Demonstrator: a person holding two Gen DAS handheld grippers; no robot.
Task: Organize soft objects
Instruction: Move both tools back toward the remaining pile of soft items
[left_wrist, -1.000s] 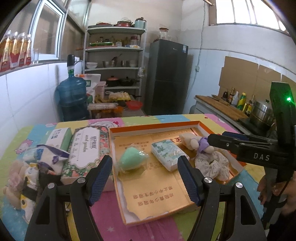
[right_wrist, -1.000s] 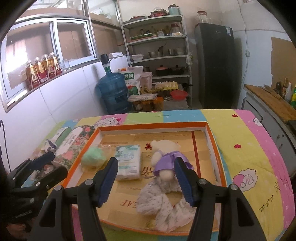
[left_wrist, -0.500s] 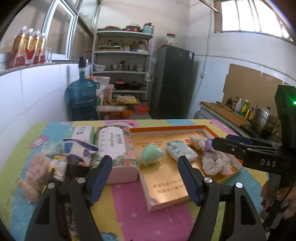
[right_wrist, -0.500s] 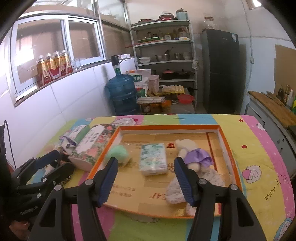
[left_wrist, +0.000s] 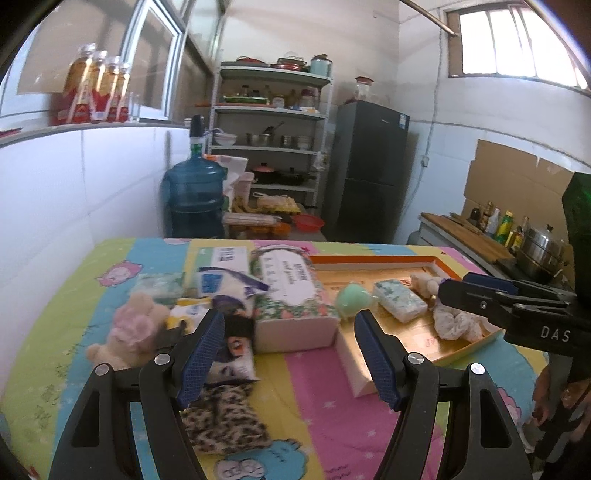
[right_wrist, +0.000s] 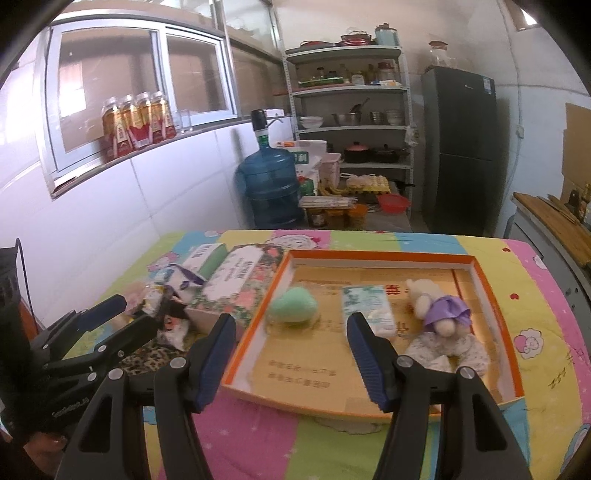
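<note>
Both the left gripper (left_wrist: 290, 356) and right gripper (right_wrist: 291, 363) are matte black plastic frames with silver screws and ridged blue finger pads (left_wrist: 376, 365). White "DAS" lettering marks the right gripper's side.

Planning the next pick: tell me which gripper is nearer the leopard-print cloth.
Left. The left gripper hangs open right over the leopard-print cloth, which lies just below its left finger. The right gripper, also open, sits over the orange tray's near edge, off to the cloth's right.
</note>
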